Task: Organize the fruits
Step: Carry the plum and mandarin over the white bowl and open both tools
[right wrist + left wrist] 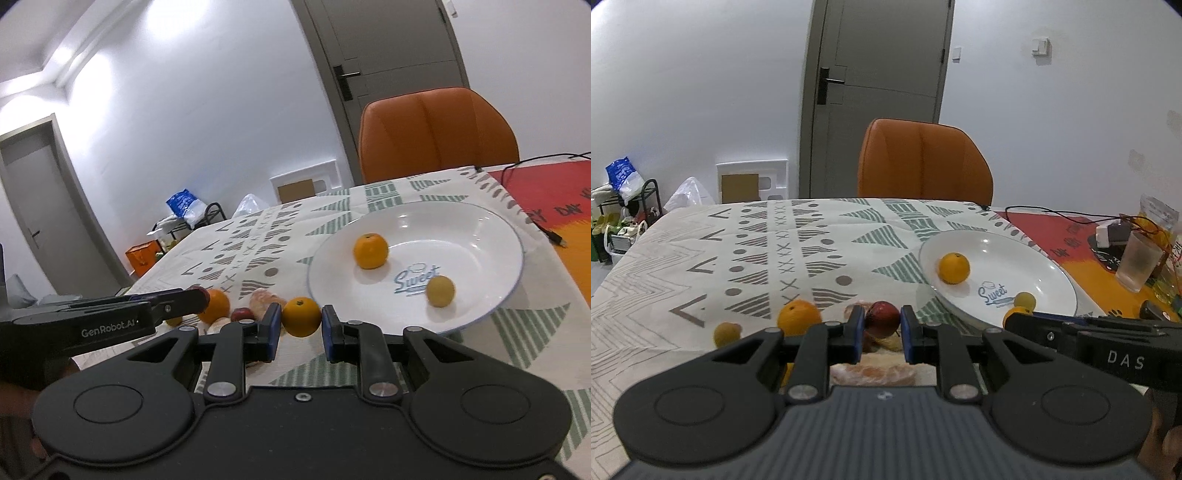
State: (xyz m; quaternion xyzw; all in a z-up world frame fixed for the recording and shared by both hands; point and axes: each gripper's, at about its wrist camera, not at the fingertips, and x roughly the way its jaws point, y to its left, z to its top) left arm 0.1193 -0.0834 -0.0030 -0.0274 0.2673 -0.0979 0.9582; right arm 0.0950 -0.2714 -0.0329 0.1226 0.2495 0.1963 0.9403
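A white plate [1049, 291] marked "Sweet" holds an orange [954, 267] and a small yellow fruit [1025, 300]; the plate also shows in the right wrist view [491, 229]. My left gripper [882, 328] is closed on a dark red fruit [882, 318] just above the cloth. An orange [799, 316] and a small yellow fruit [726, 334] lie to its left. My right gripper [298, 326] has an orange [301, 316] between its blue pads, touching the left pad, with a small gap at the right pad, left of the plate.
Peeled fruit pieces [871, 373] lie under the left gripper. A patterned cloth [757, 251] covers the table. An orange chair [923, 162] stands behind. A plastic cup [1137, 266], cables and a charger [1108, 232] sit at the far right on a red mat.
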